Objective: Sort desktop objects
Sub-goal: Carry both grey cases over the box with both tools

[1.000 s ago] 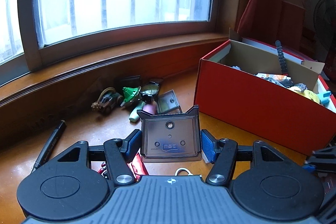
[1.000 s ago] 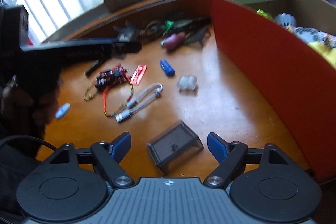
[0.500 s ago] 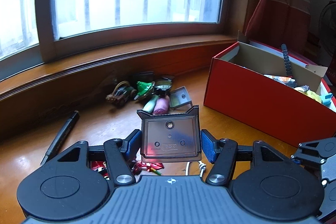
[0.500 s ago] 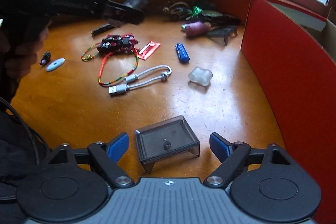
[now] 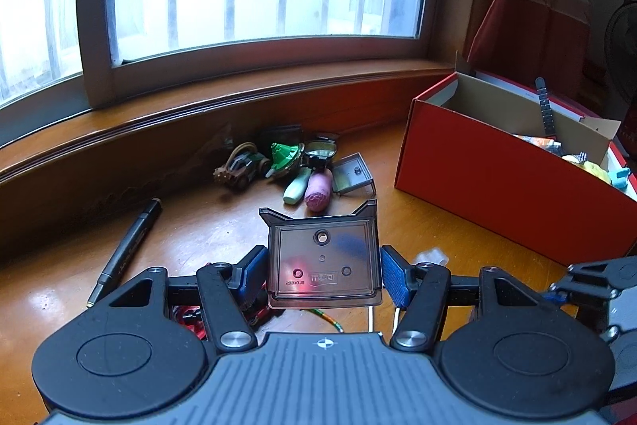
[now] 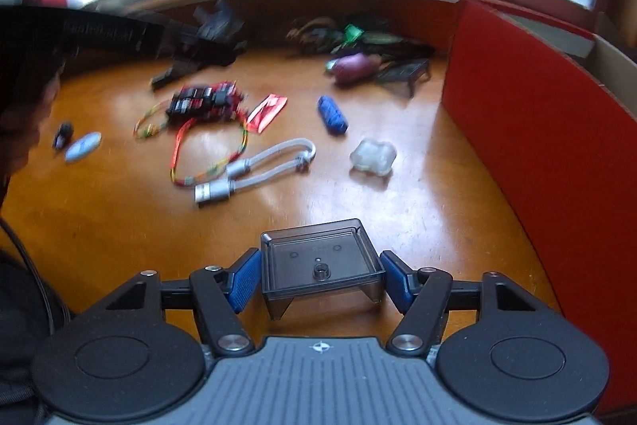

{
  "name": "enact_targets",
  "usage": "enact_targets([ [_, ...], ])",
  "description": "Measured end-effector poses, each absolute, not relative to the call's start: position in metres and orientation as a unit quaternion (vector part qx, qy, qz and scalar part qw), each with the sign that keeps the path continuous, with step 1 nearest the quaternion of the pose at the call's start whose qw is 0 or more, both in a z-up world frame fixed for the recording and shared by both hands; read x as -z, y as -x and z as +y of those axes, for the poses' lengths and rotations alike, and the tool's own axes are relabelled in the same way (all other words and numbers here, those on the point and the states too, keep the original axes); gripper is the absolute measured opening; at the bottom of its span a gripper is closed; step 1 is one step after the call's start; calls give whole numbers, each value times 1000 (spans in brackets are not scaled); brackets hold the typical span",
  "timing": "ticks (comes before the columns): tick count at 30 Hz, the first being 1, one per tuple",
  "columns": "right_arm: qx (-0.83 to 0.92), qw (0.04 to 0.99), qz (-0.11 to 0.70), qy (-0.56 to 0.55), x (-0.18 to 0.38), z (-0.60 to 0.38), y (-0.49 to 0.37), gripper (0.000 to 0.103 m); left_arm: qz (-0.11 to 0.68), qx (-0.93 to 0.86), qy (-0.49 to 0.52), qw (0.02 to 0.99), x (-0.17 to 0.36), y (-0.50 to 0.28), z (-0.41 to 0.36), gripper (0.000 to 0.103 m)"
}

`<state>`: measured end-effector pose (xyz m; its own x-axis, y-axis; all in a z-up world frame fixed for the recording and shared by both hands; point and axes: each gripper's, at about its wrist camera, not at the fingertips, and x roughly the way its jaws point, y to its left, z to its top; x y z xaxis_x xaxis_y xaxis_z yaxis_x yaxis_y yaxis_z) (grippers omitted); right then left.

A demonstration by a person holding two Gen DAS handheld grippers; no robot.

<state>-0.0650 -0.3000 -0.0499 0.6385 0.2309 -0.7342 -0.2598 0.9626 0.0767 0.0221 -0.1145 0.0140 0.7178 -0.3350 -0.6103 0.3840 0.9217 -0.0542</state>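
**Smoky plastic trays, one in each hand-held gripper**

Left wrist view: a smoky plastic tray (image 5: 323, 261) is clamped at medium width between the blue pads (image 5: 253, 275) of the left hand-held gripper (image 5: 323, 275), tilted up so its flat face shows, clear of the desk (image 5: 207, 226). At 12 o'clock from it lies a pile of small toys (image 5: 278, 162) with a pink oblong piece (image 5: 317, 188) and another small grey tray (image 5: 354, 175). A black marker (image 5: 125, 251) lies at 9 o'clock. The red cardboard box (image 5: 497, 182), open and holding mixed items, stands at 2 o'clock. Part of the right tool shows at 4 o'clock.

Right wrist view, somewhat blurred: a second smoky tray (image 6: 320, 263) stands on its legs on the desk, between the pads of the right hand-held gripper (image 6: 320, 279), whose jaws are closing; both pads sit right at its sides, and I cannot tell for certain whether they press. At 11 o'clock lie a grey USB cable (image 6: 258, 170), a red circuit board with coloured wires (image 6: 205, 102) and a red wrapper (image 6: 267, 111). A blue stick (image 6: 332, 114) and a clear lump (image 6: 373, 155) lie near 12 to 1 o'clock. The red box wall fills 2 to 3 o'clock.
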Motion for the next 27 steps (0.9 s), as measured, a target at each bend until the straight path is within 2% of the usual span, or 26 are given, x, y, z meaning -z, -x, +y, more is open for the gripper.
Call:
enact_targets([
  [12, -29, 937, 338, -84, 24, -297, 79, 67, 312, 235, -54, 919, -14, -22, -113, 60],
  [27, -32, 953, 279, -110, -32, -356, 69, 67, 281, 241, -39, 928, -41, -42, -169, 60],
])
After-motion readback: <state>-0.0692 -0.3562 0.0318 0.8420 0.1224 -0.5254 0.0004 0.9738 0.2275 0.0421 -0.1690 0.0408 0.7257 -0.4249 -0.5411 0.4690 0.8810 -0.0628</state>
